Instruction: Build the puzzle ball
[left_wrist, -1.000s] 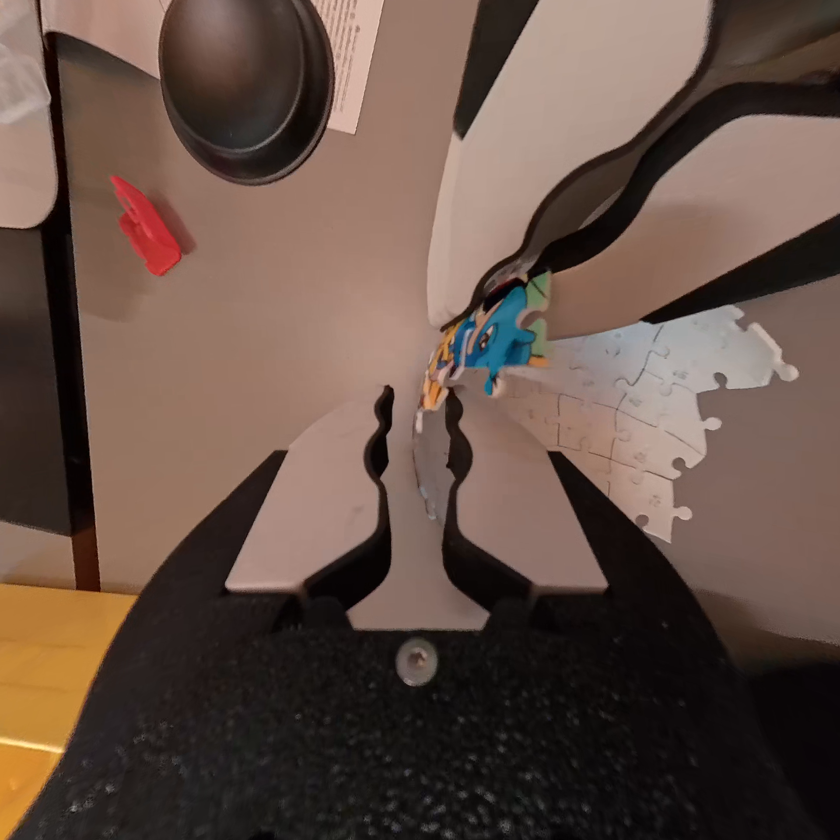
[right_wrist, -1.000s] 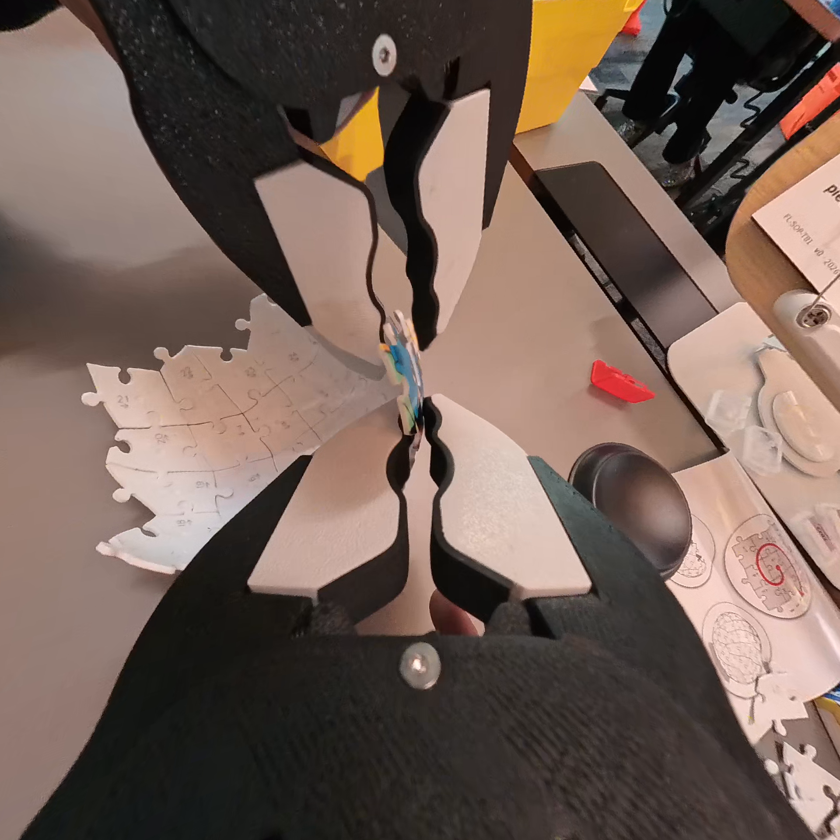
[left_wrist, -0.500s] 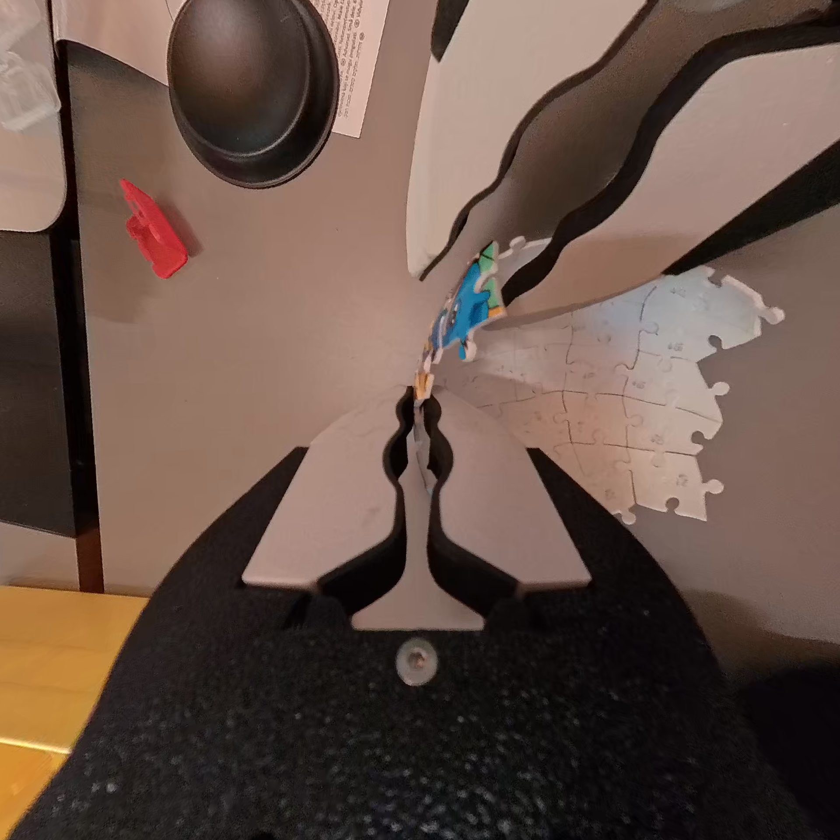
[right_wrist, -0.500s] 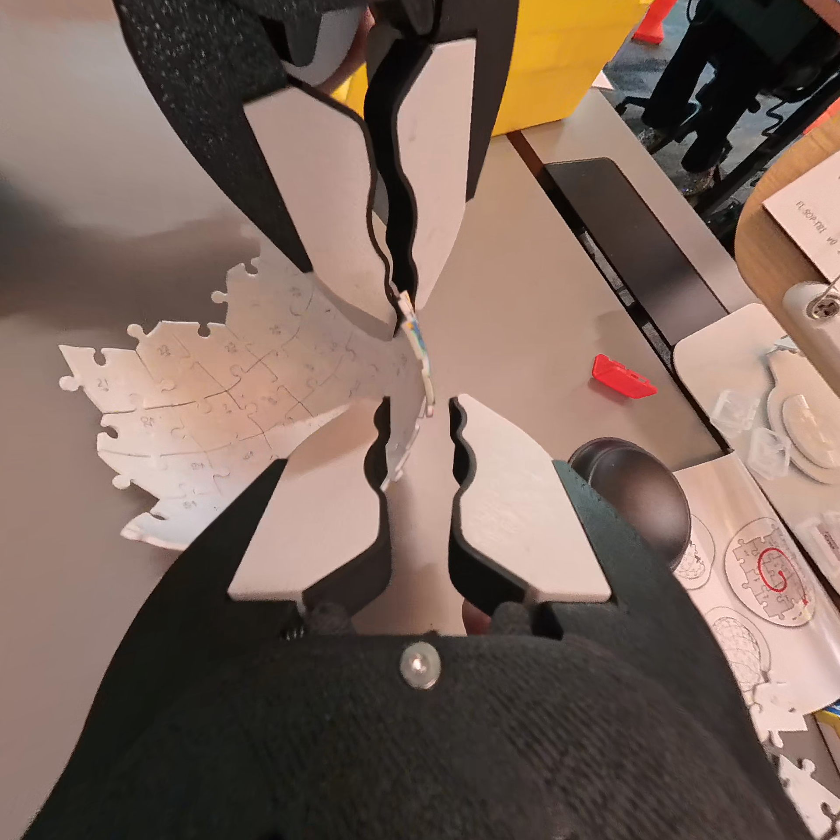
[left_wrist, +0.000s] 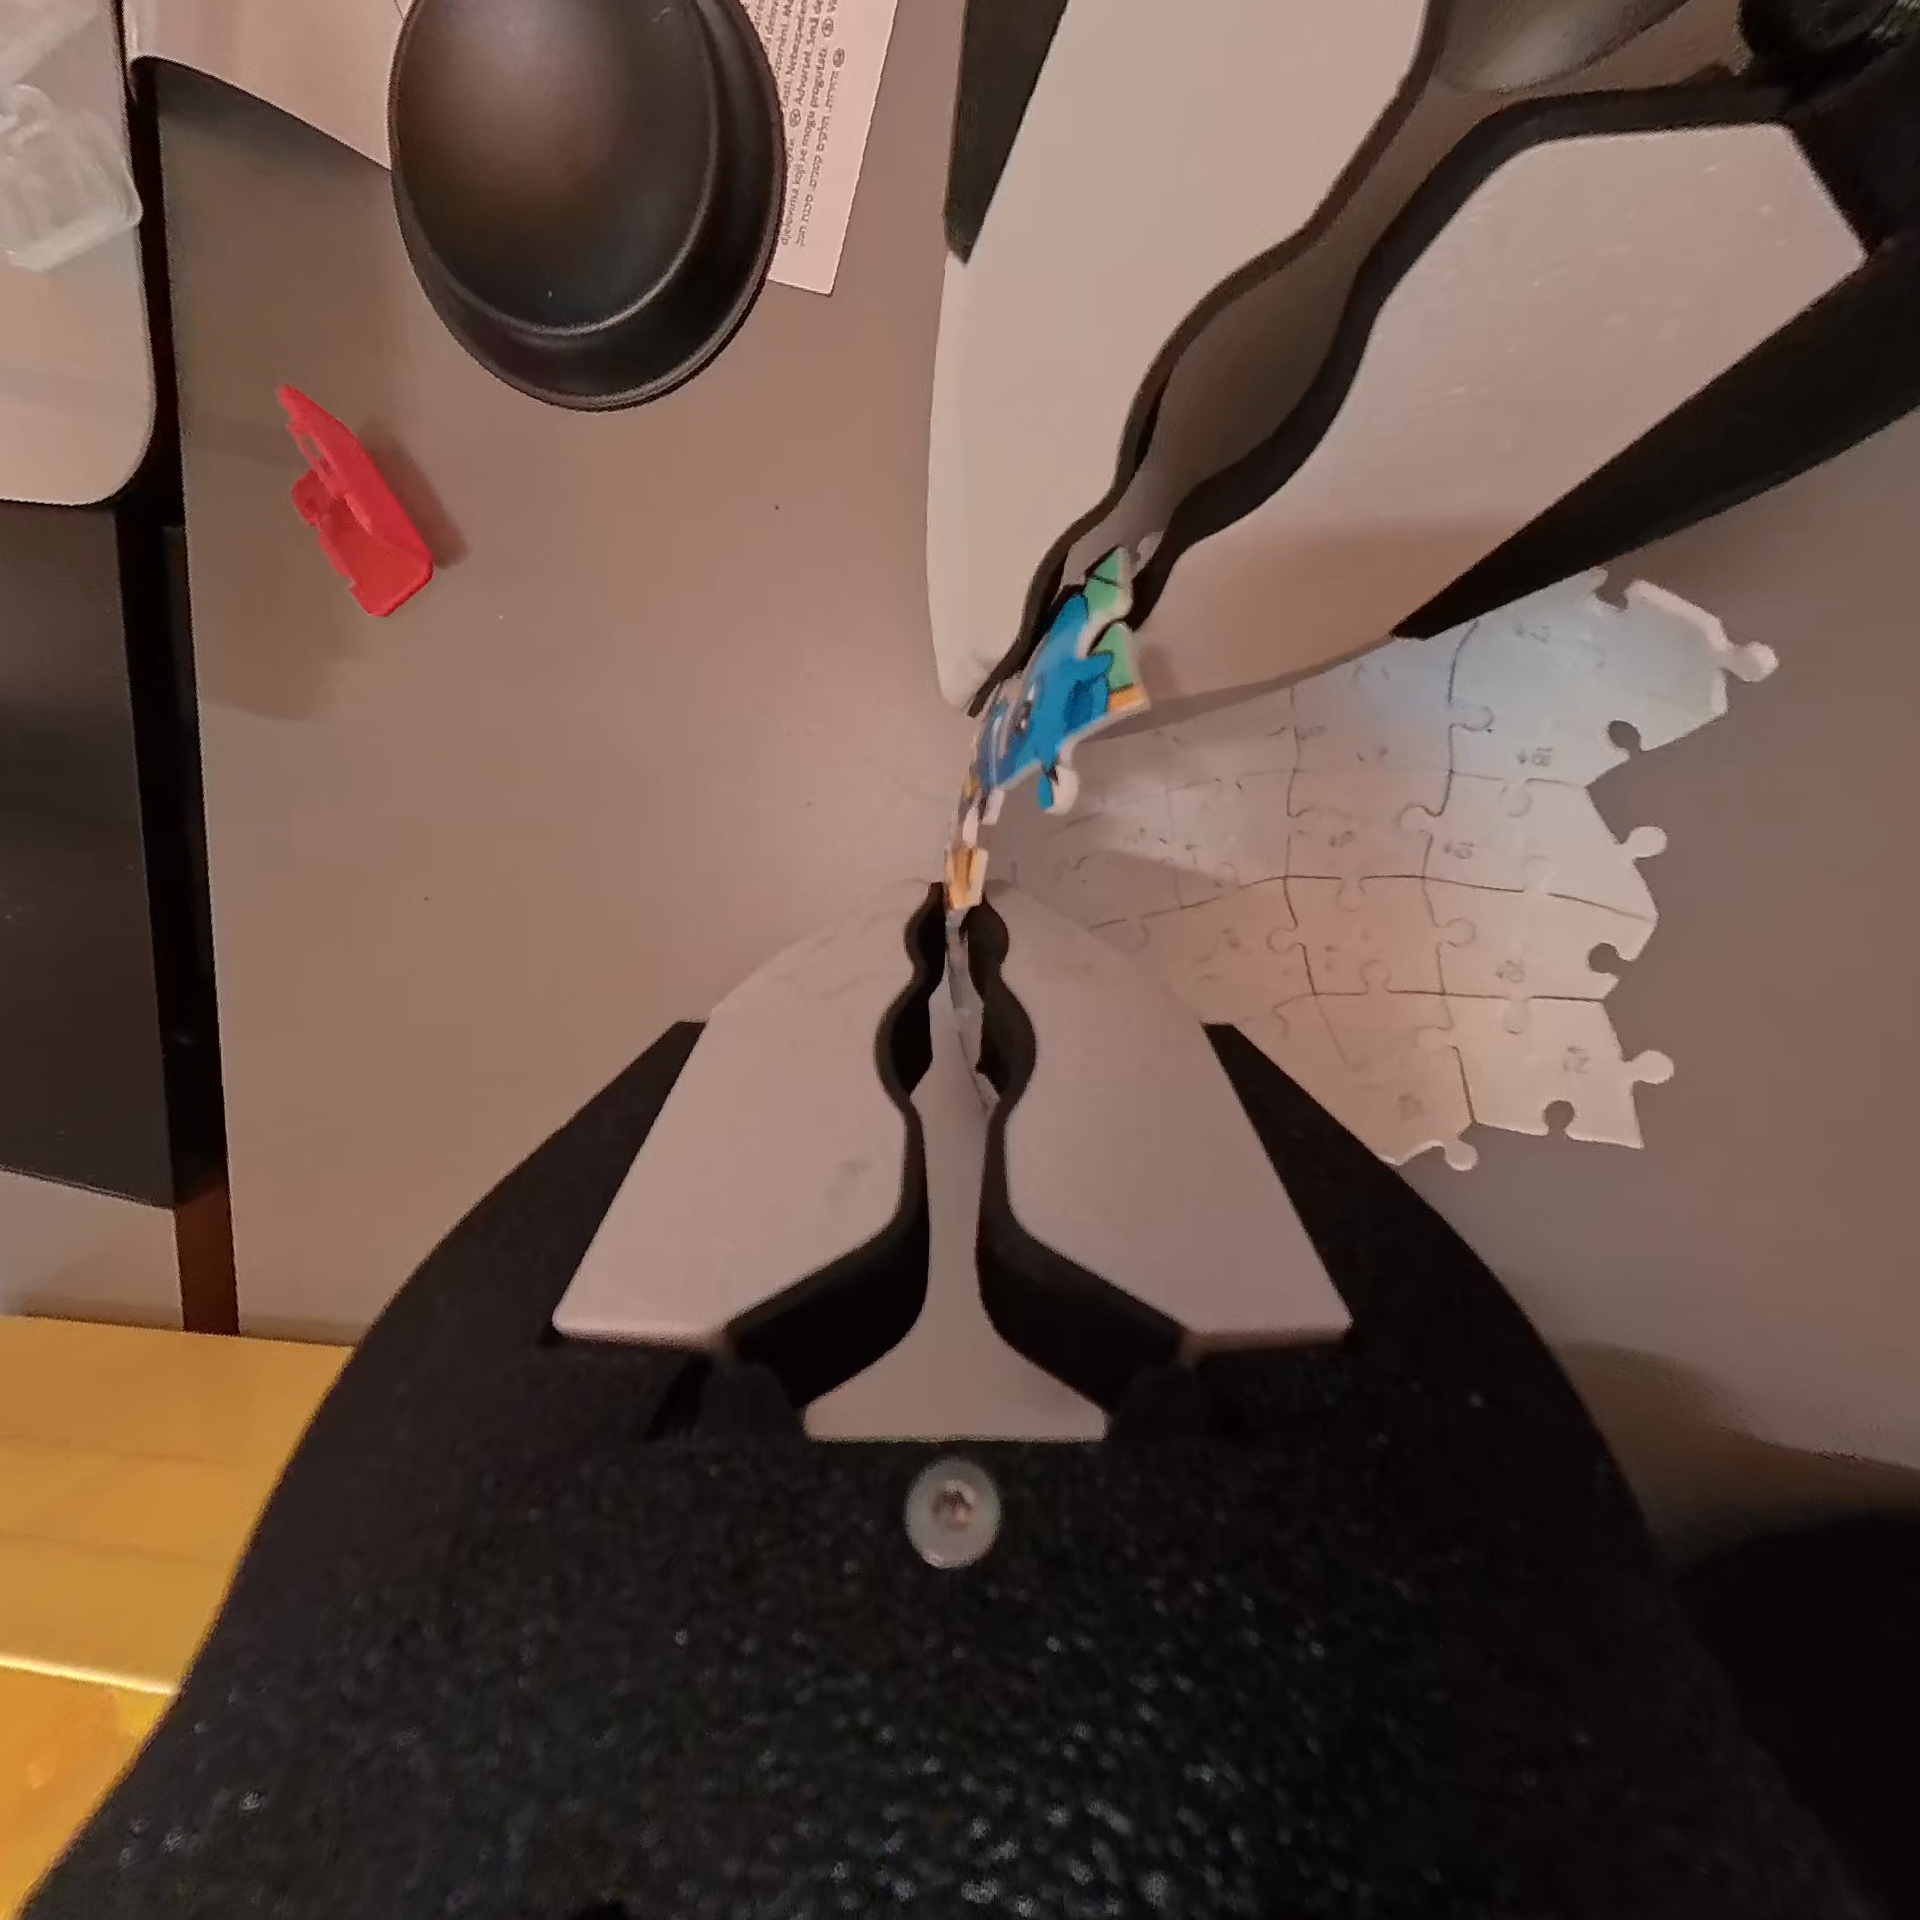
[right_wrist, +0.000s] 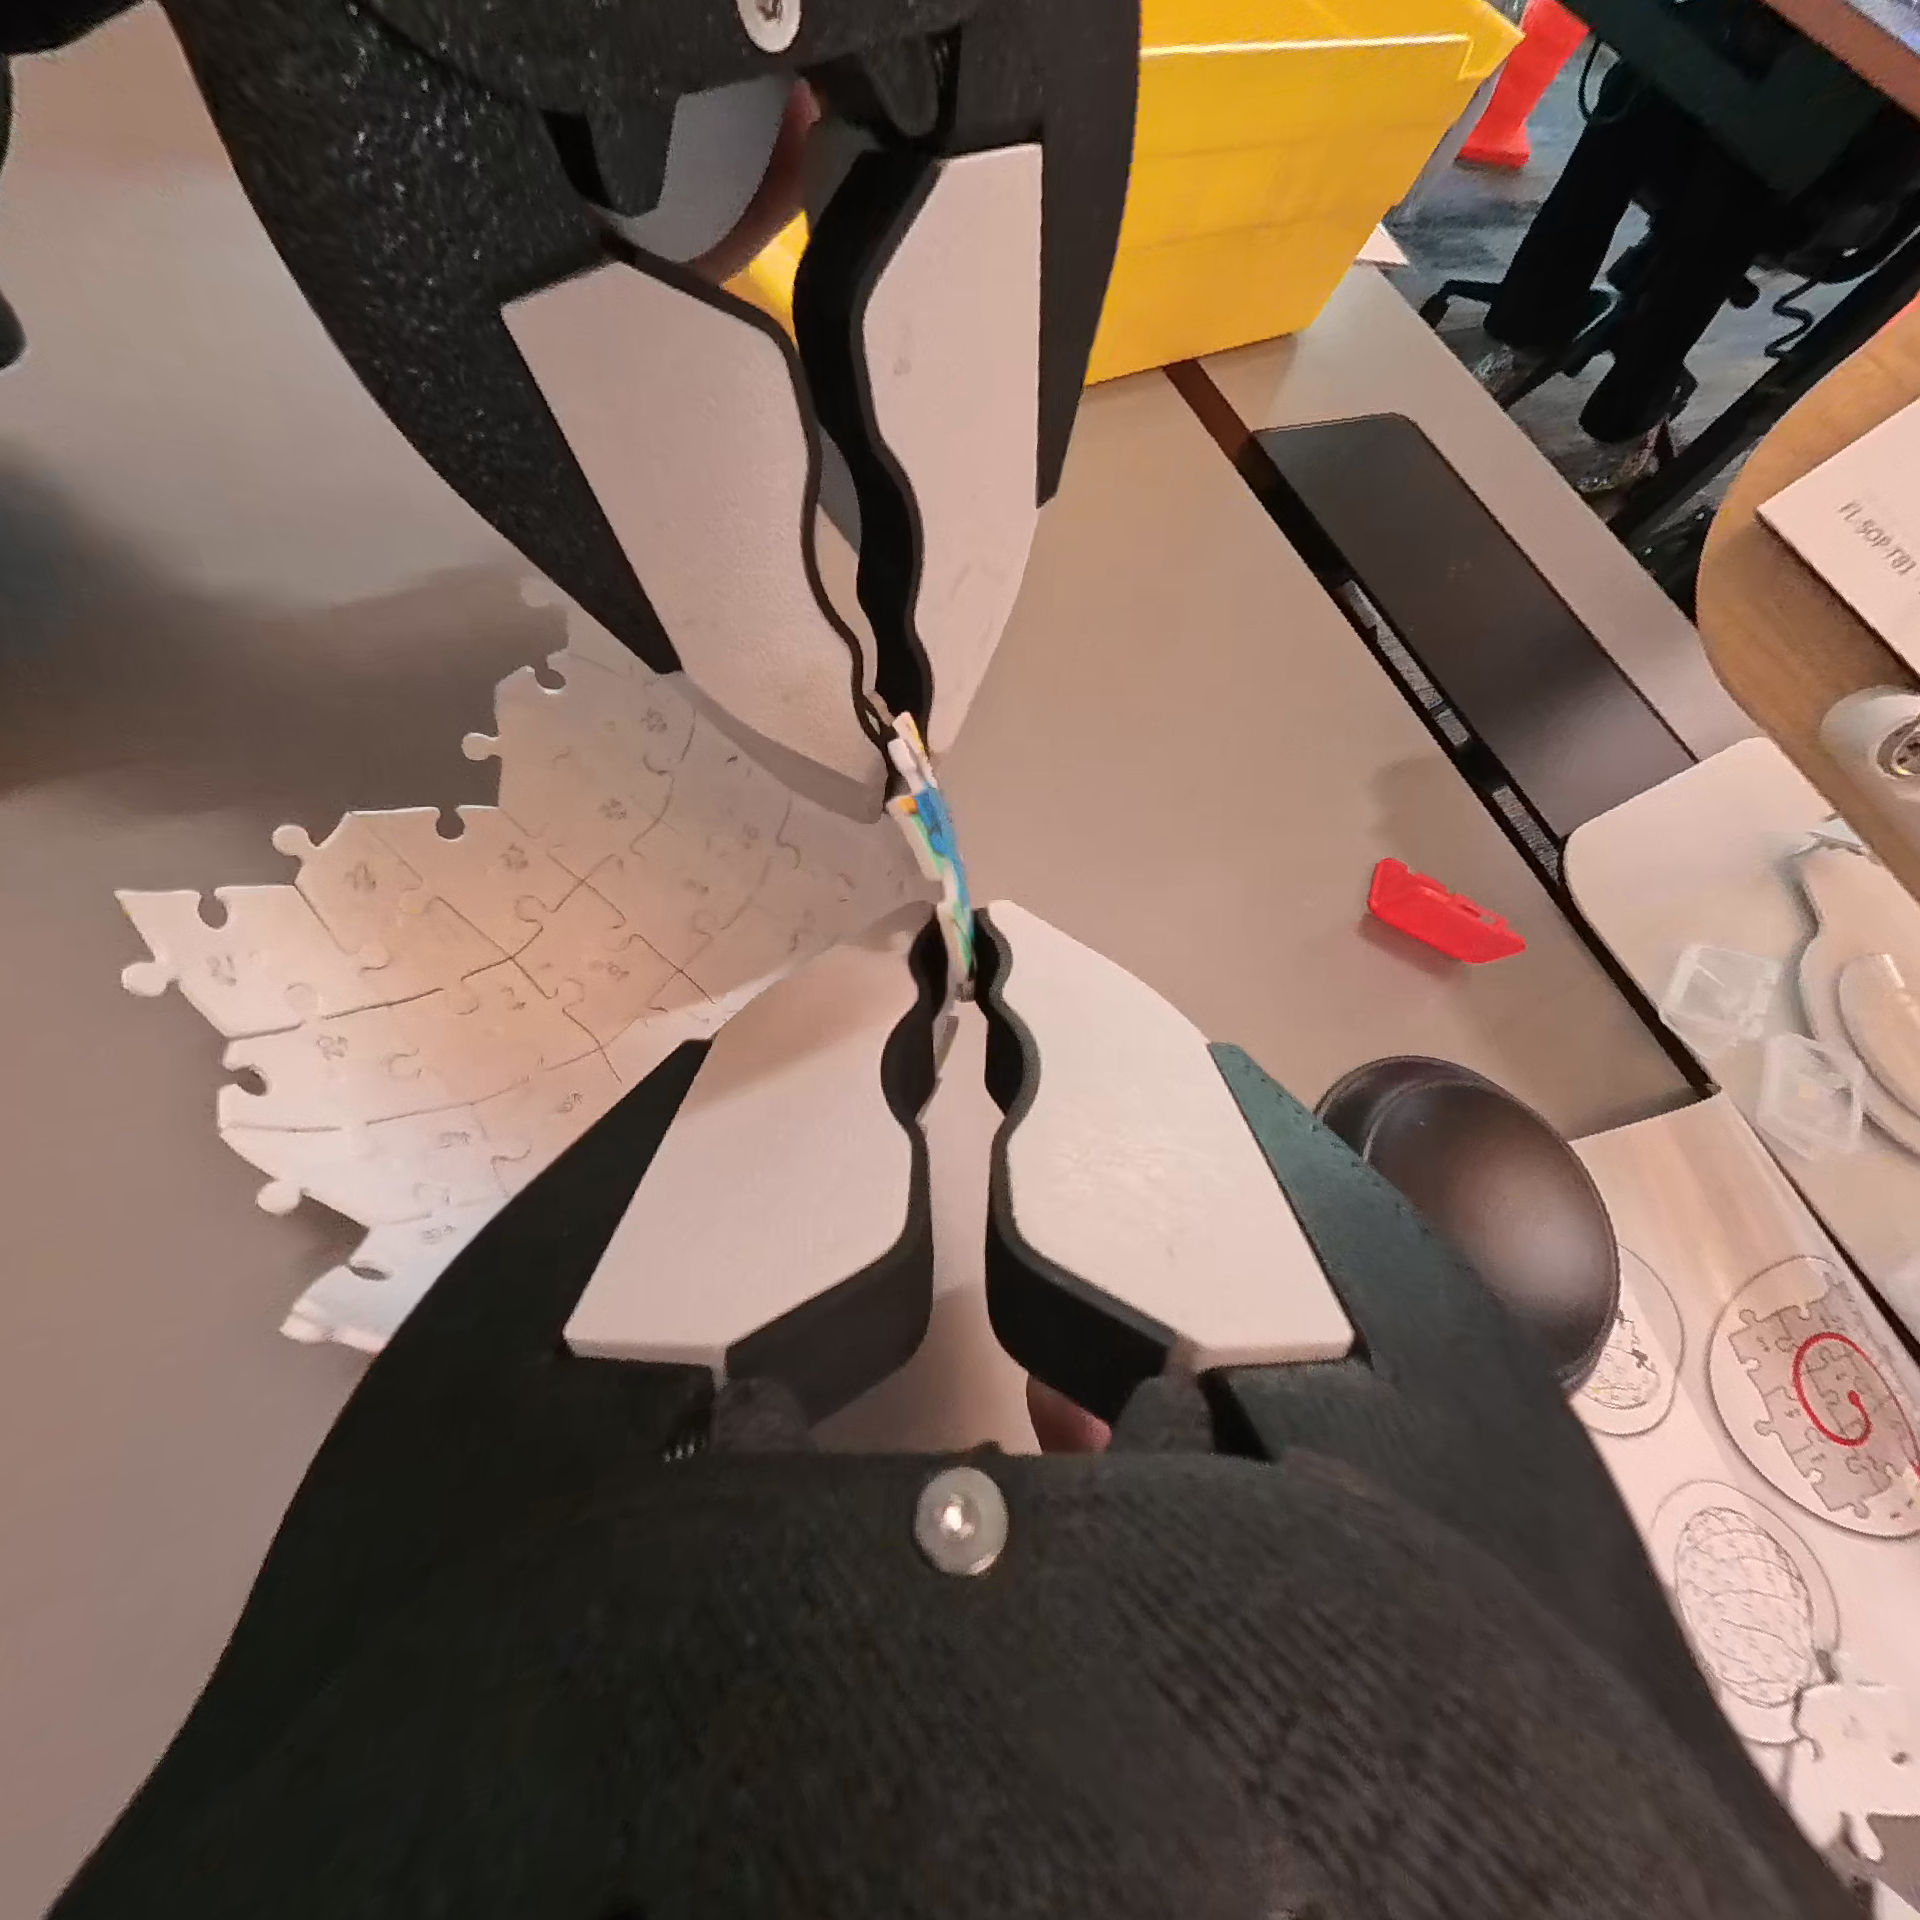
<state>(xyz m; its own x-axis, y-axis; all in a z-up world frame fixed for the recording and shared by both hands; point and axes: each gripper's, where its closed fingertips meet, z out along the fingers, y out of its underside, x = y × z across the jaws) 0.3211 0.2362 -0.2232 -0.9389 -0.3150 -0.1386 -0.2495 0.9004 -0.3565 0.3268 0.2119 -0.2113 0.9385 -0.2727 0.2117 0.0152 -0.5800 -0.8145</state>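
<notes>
While both grippers meet nose to nose above the grey table (left_wrist: 623, 935), each seems to pinch one edge of the curved puzzle shell (left_wrist: 1455, 914), a joined sheet of pieces whose white, numbered backs face up and fan off to one side. The left gripper (left_wrist: 961, 914) has its jaws drawn nearly together on the shell's rim, where a thin edge runs down between its fingers. Opposite it, the right gripper (right_wrist: 961, 945) is likewise narrowed onto the printed blue piece (left_wrist: 1049, 707) at that same rim (its coloured face shows only edge-on in the right wrist view). Whether that blue piece is already locked into its neighbours I cannot tell; the seam is blurred. Holding from both sides likely steadies the flexible shell so a tab can be pressed home. A black dome (left_wrist: 582, 187) and a red clip (left_wrist: 353, 509) lie well apart, untouched.
</notes>
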